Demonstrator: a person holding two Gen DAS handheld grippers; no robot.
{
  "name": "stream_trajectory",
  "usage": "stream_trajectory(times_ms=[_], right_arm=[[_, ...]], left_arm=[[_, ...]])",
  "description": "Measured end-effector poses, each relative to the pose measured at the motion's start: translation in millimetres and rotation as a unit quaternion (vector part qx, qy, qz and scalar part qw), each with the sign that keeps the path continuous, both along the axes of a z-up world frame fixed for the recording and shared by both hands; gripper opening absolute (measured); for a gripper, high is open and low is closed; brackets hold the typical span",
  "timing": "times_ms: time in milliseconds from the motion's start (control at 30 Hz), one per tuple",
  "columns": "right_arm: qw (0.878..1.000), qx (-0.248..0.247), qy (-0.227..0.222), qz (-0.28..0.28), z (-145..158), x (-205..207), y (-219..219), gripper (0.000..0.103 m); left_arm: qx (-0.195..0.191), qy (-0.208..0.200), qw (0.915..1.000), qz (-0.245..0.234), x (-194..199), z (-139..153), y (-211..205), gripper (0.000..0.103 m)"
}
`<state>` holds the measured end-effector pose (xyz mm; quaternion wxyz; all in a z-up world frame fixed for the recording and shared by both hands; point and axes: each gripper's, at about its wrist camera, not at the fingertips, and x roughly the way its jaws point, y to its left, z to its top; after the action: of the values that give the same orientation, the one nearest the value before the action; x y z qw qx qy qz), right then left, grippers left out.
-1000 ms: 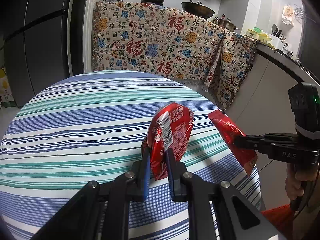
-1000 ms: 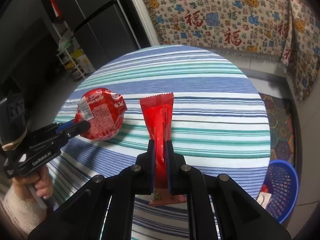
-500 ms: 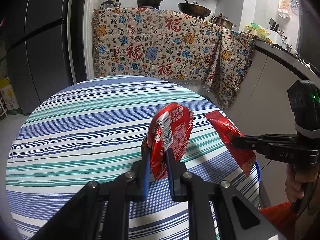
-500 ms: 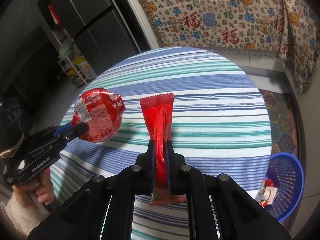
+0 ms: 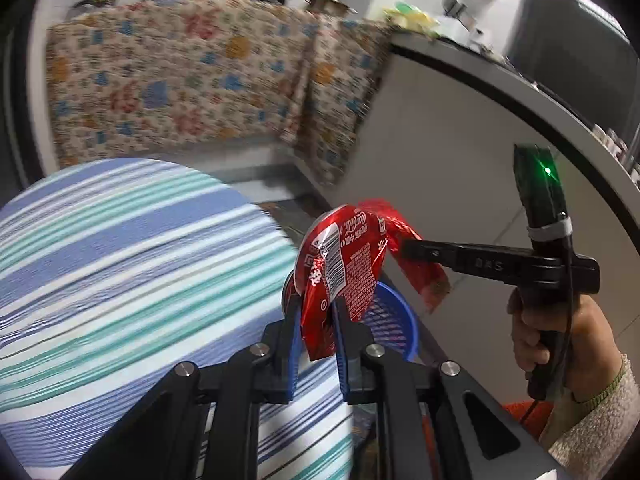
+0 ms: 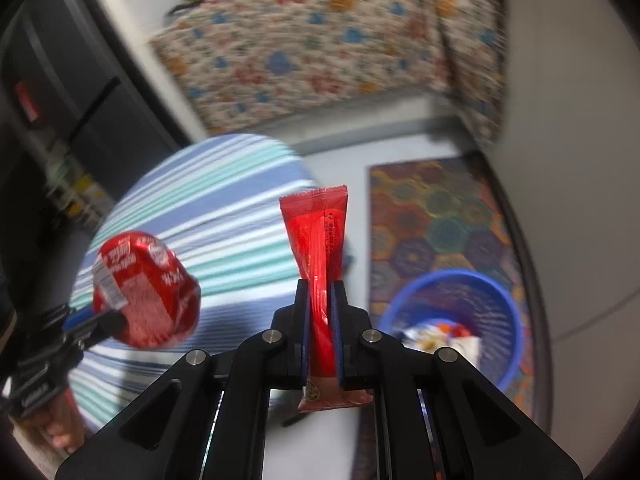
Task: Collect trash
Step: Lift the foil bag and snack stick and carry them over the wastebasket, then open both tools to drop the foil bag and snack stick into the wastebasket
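left wrist view: the left gripper has its fingers pinching a crumpled red label, which stands up between the blue pads and rises past the tips. it is glossy red with a white barcode strip and small white print. the striped table lies left of and below the fingers, and its round edge curves just left of the tips. right of and beyond the tips sits the blue bin, partly hidden by the label. beyond it is bare floor up to a white counter wall. the right gripper reaches in from the right, its fingers clamped on a red wrapper just beside and behind the label; whether the two touch i cannot tell.

right wrist view: the right gripper fingers are pressed on the wrapper, a long flat red sachet with a crimped top edge, standing upright between the pads and sticking out below them. the table edge lies left of the fingers. right of the fingers and lower, the bin stands on the floor with pale crumpled trash inside, next to a patterned mat. open floor lies ahead of the tips. at far left the left gripper holds the label, well apart from the wrapper. the background is blurred.
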<state>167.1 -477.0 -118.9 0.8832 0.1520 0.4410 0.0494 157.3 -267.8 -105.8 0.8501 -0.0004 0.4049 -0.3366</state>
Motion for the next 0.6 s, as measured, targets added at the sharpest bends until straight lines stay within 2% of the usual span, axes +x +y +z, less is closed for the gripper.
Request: stream_trajectory(times_ms=[100,233,500,600], right_arm=[[0.999,-0.001,0.025,-0.029,-16.4,2.8,-39.8,0.008],[0.996,0.012,0.057,-0.067,-46.3,5.9,-89.4,0.008],[0.985,0.060,0.105,-0.122,-98.5,10.3,-155.6,0.009],[0.982,0.075,0.117,-0.130,-112.6,10.2,-167.2,0.016]], left_arm=[[0.004,0.027,0.9990,-0.036,7.9,-17.7,-55.1,0.015],[0.023,0.042,0.9970,-0.061,16.6,-43.8,-109.8,0.015],[0.046,0.066,0.9942,-0.072,37.4,-90.0,-166.3,0.016],[0.055,0.069,0.9930,-0.079,42.0,-103.7,-179.1,0.017]])
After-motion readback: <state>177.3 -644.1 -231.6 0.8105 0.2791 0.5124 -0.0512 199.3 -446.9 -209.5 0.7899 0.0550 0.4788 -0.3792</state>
